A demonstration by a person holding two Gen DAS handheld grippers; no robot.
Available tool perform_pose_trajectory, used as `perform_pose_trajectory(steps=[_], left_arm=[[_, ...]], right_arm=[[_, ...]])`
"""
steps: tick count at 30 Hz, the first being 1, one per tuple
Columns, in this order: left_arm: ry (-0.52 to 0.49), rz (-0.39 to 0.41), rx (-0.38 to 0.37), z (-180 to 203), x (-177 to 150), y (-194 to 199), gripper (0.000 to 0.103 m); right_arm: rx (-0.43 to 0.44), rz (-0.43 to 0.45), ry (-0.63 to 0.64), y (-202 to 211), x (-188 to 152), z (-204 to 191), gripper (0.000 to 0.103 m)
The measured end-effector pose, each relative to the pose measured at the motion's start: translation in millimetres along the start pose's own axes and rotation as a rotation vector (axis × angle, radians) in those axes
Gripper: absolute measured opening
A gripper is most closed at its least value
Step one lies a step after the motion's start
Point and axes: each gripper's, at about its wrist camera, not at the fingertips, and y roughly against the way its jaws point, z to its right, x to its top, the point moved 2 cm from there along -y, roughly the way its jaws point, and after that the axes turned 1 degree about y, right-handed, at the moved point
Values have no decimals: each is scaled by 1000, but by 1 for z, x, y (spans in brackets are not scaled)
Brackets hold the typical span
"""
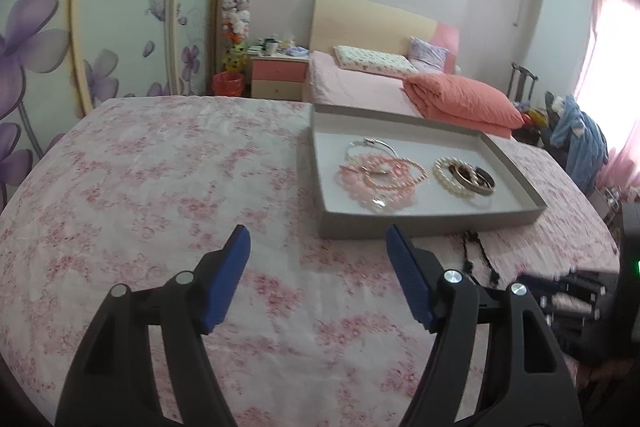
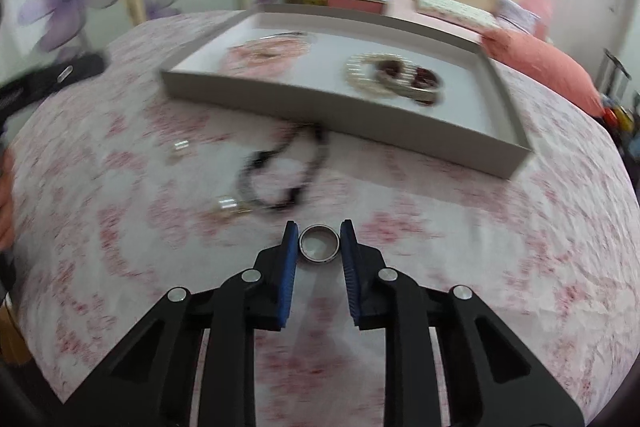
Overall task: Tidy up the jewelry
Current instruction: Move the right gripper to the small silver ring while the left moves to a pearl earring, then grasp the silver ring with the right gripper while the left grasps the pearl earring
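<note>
My right gripper (image 2: 320, 241) points down at the pink floral cloth, and a silver ring (image 2: 320, 243) sits between its blue pads, which touch it on both sides. A dark beaded necklace (image 2: 280, 171) lies just beyond it, with two small silvery pieces (image 2: 228, 203) to its left. Behind stands a grey tray (image 2: 360, 115) holding pink bead necklaces (image 1: 380, 179), a pearl bracelet with bangles (image 1: 464, 181) and a silver bangle (image 1: 372, 145). My left gripper (image 1: 317, 233) hovers open over the cloth in front of the tray's near left corner, with nothing between its fingers.
The floral cloth (image 1: 160, 187) covers a wide surface that curves away at the edges. Beyond it are a pink bed with pillows (image 1: 460, 99), a nightstand (image 1: 278, 75), a flowered wardrobe (image 1: 60, 39) and a chair with blue clothes (image 1: 580, 139).
</note>
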Motion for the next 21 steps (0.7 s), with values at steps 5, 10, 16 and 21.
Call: perform_pose_trajectory(steps=[5,10,16,21], left_arm=[[-69,-53,-40,23,-11,-8,71],[-161,-115,-67,51,-24,-19,72],[-226,-173,-36,77,-35,-41,64],[-210,-211,-11,82,-38,-57,45]], right_arm=[[-107,3,-134,-2,1,40,23],[-105,11,-157,-2,-1,47,23],[-91,11,-169,-3,-1,49,23],[-78,12,-179,-4,0,49,23]])
